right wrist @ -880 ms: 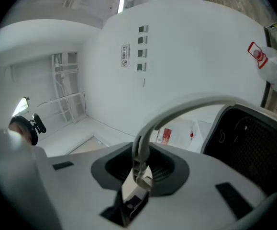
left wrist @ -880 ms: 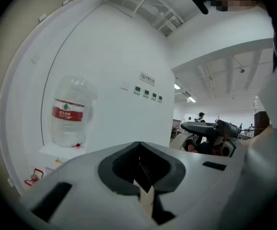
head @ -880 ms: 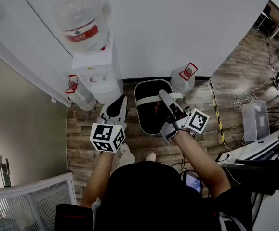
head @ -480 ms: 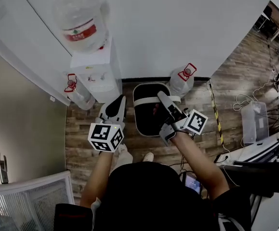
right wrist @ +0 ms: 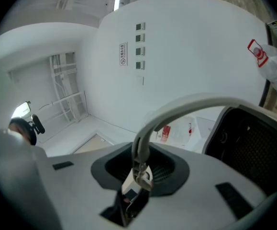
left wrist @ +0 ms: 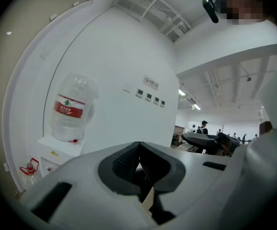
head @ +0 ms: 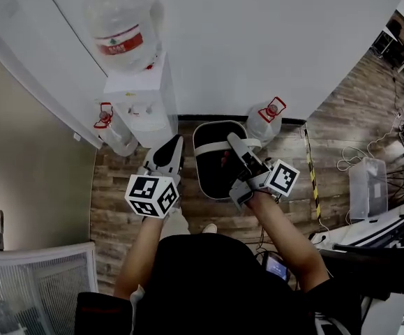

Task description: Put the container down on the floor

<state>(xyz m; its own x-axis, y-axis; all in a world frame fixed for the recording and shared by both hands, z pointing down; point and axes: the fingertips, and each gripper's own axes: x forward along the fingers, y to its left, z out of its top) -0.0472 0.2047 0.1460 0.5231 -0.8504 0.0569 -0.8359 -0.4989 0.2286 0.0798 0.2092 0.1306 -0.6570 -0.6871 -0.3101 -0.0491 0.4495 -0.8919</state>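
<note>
The container (head: 214,169) is a black basket with a white rim and a white bail handle (head: 215,144). It is over the wood floor by the wall, between the water dispenser and a floor bottle. I cannot tell whether it touches the floor. My right gripper (head: 234,140) is shut on the handle; in the right gripper view the handle (right wrist: 176,108) arches out of the jaws (right wrist: 139,169) beside the basket's dark body (right wrist: 255,143). My left gripper (head: 173,145) hovers left of the basket, jaws together on nothing (left wrist: 139,164).
A white water dispenser (head: 144,107) with a big bottle (head: 123,25) stands against the wall. Spare bottles sit at its left (head: 112,137) and right of the basket (head: 266,119). Yellow-black floor tape (head: 312,169), a clear box (head: 367,180) and cables lie at right.
The basket and both grippers have shifted slightly toward the wall in the head view. The right gripper's hold on the handle is the same.
</note>
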